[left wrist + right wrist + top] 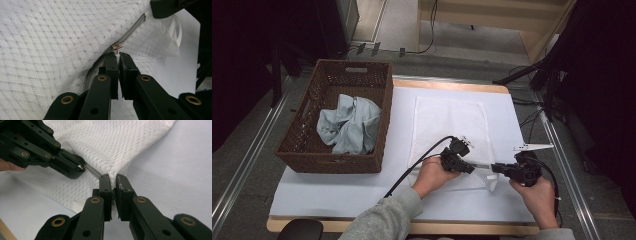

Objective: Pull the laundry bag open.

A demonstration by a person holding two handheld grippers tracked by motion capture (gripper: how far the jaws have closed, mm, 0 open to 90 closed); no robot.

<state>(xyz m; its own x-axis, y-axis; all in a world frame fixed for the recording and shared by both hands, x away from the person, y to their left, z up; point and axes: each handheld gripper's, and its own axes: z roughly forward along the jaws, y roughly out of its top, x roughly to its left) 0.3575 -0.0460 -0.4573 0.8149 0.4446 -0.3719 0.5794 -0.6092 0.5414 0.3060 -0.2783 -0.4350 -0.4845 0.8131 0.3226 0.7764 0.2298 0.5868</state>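
Overhead, we see the mesh bag point(451, 135) flat on the white sheet point(312, 195), right of the basket point(307, 150). Both grippers meet at its near edge. Next, our left gripper point(118, 56) is clamped on the zipper pull point(117, 46). Last, our right gripper point(113, 180) pinches the bag's corner by the zipper point(93, 171).

White mesh cloth bag point(62, 37), matt, dimpled weave.
Grey woven zipper tape point(125, 37) with brassy metal slider point(117, 46); brown wicker basket point(377, 95), upper left.
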